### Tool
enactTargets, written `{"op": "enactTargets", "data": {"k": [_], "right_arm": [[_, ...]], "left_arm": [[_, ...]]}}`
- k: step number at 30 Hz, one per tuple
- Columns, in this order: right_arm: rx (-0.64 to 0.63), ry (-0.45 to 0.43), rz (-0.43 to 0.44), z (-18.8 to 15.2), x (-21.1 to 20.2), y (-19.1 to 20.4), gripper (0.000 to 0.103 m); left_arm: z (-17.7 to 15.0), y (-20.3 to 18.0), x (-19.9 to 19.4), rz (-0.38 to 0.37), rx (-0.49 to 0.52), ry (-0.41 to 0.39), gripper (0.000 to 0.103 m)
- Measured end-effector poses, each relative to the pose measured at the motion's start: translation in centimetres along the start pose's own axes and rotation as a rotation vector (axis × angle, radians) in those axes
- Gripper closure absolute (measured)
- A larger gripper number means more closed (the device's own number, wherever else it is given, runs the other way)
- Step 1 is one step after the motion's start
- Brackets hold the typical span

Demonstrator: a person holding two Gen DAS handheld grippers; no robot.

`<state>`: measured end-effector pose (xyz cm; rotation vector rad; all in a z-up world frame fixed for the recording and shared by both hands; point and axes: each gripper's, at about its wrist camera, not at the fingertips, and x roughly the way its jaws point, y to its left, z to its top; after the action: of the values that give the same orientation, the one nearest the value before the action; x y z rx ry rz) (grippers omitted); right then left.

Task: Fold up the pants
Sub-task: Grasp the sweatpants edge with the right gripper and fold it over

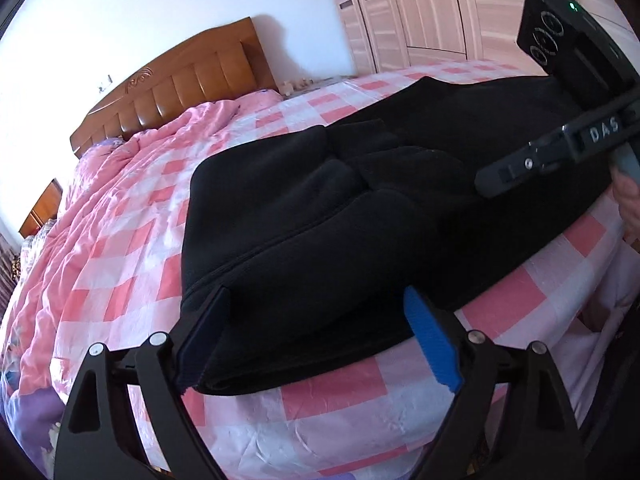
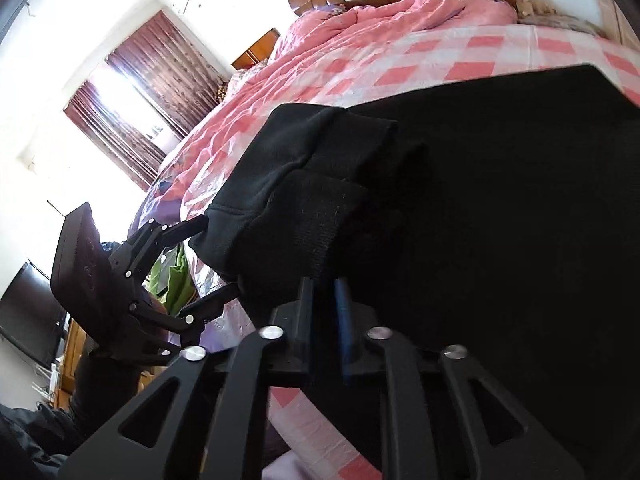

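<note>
The black pants (image 1: 360,208) are lying across the near edge of the bed, on top of a pink-and-white checkered sheet (image 1: 132,248). They look doubled over already — you can see stacked layers of fabric at the end closest to the left wrist camera, and two ribbed cuffs (image 2: 320,216) bunched together in the right wrist view.

The left gripper (image 1: 320,320) has its fingers spread wide, one on each side of that near end of the pants. The blue pad (image 1: 430,340) on one finger sits right at the fabric edge, the other finger presses along the opposite side. So it's straddling the cloth, not pinching it.

The right gripper (image 2: 326,304) has its two fingers drawn nearly together with just a thin gap, right up against the dark fabric. Can't tell if there's cloth caught in between — everything there is black on black.

No real containers in sight. A rumpled pink quilt (image 1: 132,152) is piled toward the wooden headboard (image 1: 176,92), and pale wardrobe doors (image 1: 420,8) stand behind the bed. In the right wrist view there's a window with dark red curtains (image 2: 160,92) and a dark TV screen (image 2: 28,316) off to the side.
</note>
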<state>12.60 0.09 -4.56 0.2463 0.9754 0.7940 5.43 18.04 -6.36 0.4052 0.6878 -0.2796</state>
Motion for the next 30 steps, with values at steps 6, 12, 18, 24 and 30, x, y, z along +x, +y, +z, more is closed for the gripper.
{"op": "enactTargets", "data": {"k": [6,12,18,24,30], "right_arm": [[0.029,-0.047,0.013,0.4,-1.3,-0.3,0.004],[0.027,0.059,0.041,2.4,2.7,0.3,0.004],[0.055,0.097,0.095,5.1,6.0,1.3,0.035],[0.087,0.06,0.142,5.5,6.1,0.3,0.071],[-0.01,-0.052,0.146,8.1,2.3,3.2,0.081]], "left_arm": [[-0.3,-0.3,0.0,-0.006,0.035,0.015,0.015],[-0.6,-0.2,-0.3,-0.021,0.008,0.0,0.015],[-1.1,0.2,-0.8,-0.043,-0.029,-0.026,0.015],[-1.8,1.6,-3.0,-0.051,-0.121,-0.064,0.015],[-3.6,3.5,-2.9,0.065,-0.355,-0.045,0.014]]}}
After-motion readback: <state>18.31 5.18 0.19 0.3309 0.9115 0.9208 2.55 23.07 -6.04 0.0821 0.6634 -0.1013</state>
